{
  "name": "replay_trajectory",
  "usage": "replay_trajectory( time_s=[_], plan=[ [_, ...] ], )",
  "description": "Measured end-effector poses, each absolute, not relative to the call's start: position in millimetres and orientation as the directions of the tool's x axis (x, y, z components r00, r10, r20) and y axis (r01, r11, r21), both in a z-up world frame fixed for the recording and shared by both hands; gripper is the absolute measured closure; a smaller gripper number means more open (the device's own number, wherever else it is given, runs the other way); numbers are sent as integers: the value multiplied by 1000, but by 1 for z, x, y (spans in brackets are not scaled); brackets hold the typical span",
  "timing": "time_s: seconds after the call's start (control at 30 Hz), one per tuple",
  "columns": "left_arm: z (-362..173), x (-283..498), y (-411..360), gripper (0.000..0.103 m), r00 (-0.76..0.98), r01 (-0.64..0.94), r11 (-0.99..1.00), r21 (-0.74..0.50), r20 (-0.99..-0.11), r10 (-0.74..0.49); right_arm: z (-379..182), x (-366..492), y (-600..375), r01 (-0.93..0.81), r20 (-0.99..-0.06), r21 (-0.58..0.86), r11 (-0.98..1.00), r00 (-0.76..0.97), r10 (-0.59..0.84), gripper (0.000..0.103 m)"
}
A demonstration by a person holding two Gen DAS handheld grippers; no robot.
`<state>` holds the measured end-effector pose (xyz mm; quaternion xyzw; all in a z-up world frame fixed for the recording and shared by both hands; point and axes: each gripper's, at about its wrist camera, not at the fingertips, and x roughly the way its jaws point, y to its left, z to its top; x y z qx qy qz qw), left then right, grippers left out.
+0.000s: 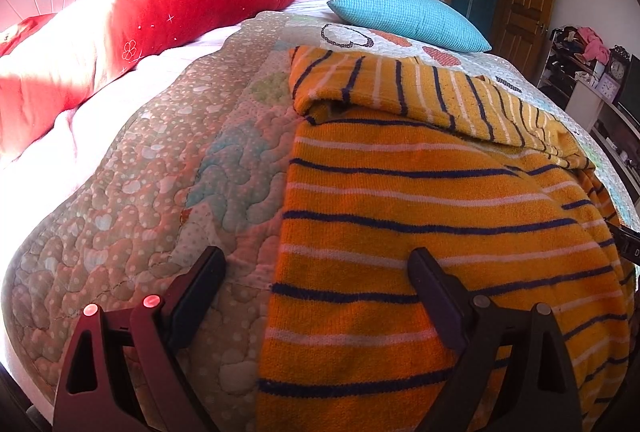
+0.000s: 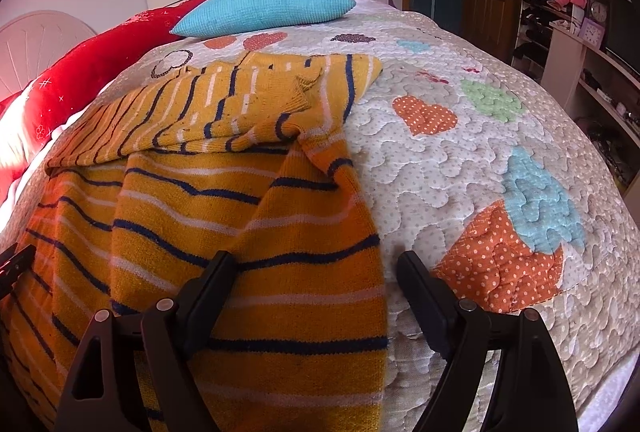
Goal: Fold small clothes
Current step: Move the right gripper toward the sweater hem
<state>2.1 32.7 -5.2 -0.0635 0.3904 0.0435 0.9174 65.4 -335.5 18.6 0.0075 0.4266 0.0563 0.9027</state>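
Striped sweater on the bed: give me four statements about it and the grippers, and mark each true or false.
1. The striped sweater lies on the quilt, its far part folded back over itself. True.
2. The left gripper is shut on the sweater. False: its jaws stand wide open, straddling the sweater's left edge without pinching it.
3. The turquoise pillow rests on top of the sweater. False: it lies beyond the sweater, on the quilt.
4. The right gripper is open, over the sweater's right edge. True.
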Motion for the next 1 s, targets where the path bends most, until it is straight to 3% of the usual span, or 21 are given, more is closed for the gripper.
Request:
replay_trajectory(
  time_s=[0.2, 0.4, 0.57, 0.73, 1.0],
  plan=[
    [-2, -3, 42, 11, 665, -122, 984, -129, -747, -15, 21, 61, -337, -93, -786, 76, 993, 607, 117, 16],
    [12, -60, 42, 11, 650, -128, 974, -188, -757, -61, 26, -16, -332, -134, -792, 112, 985, 587, 169, 16],
    [21, -111, 38, 11, 638, -103, 984, -143, -769, -45, 33, -69, -342, -217, -812, 230, 949, 494, 310, 16],
    [7, -135, 59, 11, 594, -137, 948, -288, -789, -154, 18, -89, -362, -183, -802, 423, 888, 381, 460, 16],
    [1, -136, 49, 11, 587, -100, 917, -387, -767, -260, 3, -89, -368, -89, -771, 517, 851, 383, 509, 18]
  ],
)
